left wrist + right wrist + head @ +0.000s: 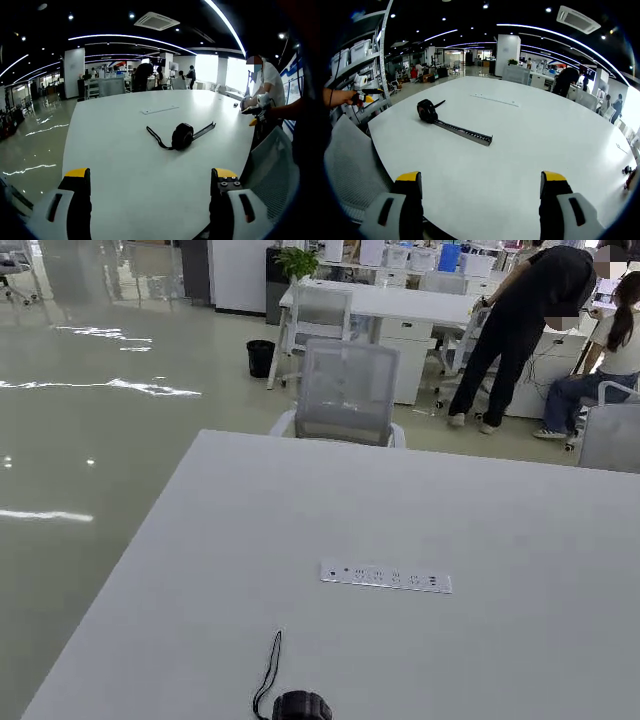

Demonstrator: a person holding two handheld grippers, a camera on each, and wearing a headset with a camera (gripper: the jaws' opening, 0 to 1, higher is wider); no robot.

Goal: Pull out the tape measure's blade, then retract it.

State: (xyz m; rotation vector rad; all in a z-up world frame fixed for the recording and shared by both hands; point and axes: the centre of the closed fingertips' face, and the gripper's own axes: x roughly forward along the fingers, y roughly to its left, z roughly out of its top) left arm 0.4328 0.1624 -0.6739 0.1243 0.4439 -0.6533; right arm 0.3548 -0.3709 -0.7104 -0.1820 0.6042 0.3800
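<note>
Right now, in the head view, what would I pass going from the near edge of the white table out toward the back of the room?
Black tape measure case → white flat power strip → grey mesh office chair → black waste bin → green potted plant.

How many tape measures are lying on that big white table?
1. The black tape measure lies near the table's close edge, its blade partly pulled out flat, this side of the power strip. A tiny dark thing farther along is too small to identify.
</note>
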